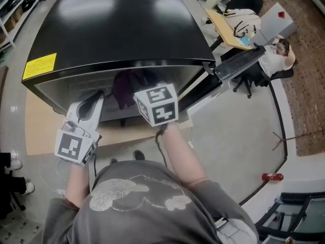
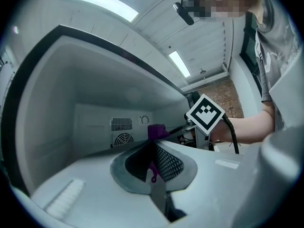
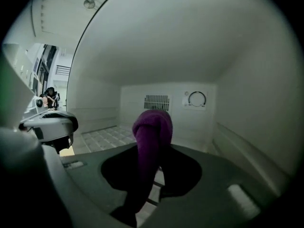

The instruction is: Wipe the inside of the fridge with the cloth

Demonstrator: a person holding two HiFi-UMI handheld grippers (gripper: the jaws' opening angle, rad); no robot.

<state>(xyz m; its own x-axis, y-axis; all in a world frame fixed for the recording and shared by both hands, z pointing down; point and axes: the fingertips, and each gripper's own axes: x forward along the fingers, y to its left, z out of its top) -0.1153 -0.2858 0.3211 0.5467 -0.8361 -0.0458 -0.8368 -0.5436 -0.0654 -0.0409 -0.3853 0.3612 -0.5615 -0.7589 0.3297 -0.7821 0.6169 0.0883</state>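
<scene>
A black mini fridge (image 1: 122,29) stands in front of me, and its door (image 1: 238,62) is swung open to the right. My right gripper (image 3: 151,167) reaches into the white interior, shut on a purple cloth (image 3: 152,127) that stands up between its jaws. The cloth (image 2: 156,131) also shows in the left gripper view, beside the right gripper's marker cube (image 2: 204,114). From above, that cube (image 1: 157,104) sits at the fridge opening. My left gripper (image 1: 96,96) is at the opening's left, jaws together, holding nothing.
The back wall has a vent (image 3: 156,102) and a dial (image 3: 196,99). A gridded floor panel (image 3: 102,137) lies below. The fridge rests on a wooden board (image 1: 38,126) and carries a yellow sticker (image 1: 39,65). A seated person (image 1: 277,52) is beyond the door.
</scene>
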